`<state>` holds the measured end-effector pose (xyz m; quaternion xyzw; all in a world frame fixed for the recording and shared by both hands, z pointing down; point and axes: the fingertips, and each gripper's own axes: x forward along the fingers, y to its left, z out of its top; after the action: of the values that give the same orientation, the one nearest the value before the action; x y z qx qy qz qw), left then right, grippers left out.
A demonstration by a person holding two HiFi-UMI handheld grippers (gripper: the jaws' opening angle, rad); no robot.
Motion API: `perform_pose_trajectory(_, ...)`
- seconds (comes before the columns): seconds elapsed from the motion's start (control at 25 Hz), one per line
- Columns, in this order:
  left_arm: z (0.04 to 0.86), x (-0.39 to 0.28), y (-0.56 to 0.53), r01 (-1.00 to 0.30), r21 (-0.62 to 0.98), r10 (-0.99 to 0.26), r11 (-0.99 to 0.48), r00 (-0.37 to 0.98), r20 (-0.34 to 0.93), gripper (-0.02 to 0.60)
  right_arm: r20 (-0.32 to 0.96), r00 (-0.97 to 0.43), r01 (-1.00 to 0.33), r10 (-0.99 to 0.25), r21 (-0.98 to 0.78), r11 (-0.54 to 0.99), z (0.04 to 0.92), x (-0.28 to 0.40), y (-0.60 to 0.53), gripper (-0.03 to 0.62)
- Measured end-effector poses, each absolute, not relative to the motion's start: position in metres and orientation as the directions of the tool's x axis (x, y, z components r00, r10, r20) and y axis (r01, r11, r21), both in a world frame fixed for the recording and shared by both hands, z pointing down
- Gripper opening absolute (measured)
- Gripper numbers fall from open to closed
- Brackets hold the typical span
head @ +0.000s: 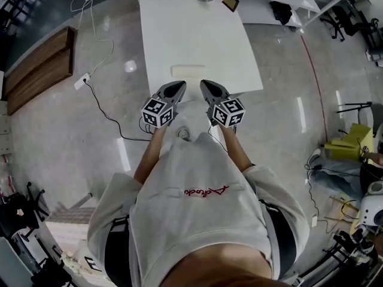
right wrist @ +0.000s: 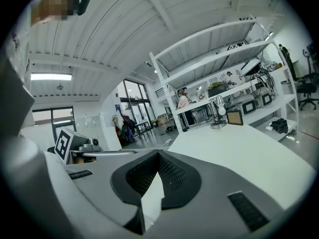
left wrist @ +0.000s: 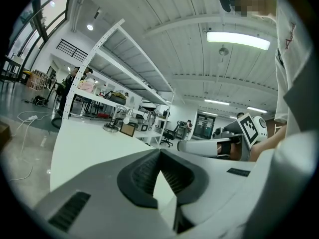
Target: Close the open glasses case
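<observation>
- We locate the glasses case (head: 191, 72) on the white worktop (head: 197, 28), near its front edge and just ahead of both grippers.
- We read the case as one low, flat shape. Its lid appears down, but the case is too small to confirm this.
- The left gripper (head: 179, 85) and right gripper (head: 204, 84) have their jaws together and empty, clear of the case.
- We judge the closing probably done; only a check remains.

Person is wearing a light grey short-sleeved shirt (head: 197, 220), red script logo (head: 206, 191) running across it. Sleeves (head: 112, 199) are ending above the elbows. Dark clothing is showing below the hem at both sides. Left gripper (head: 179, 85) and right gripper (head: 204, 83) are both showing smooth grey shells tapering to a point. Each is carrying a white cube with black square markers: left cube (head: 157, 112), right cube (head: 228, 112). Jaws are wearing dark grey pads (left wrist: 142, 176) with fine ribbing.
</observation>
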<state>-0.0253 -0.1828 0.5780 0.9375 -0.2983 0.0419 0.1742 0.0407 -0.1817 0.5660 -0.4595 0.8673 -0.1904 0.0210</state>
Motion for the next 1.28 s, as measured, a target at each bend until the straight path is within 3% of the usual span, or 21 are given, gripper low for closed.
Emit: perform_pose_trajectory(1.28,0.566,-0.009,-0.123,-0.585,0.265,-0.56,-0.766,0.811,0.17,0.025,0.123,-0.538,-0.83,-0.834,-0.248,0.499,0.549,0.062,-0.125,0.018)
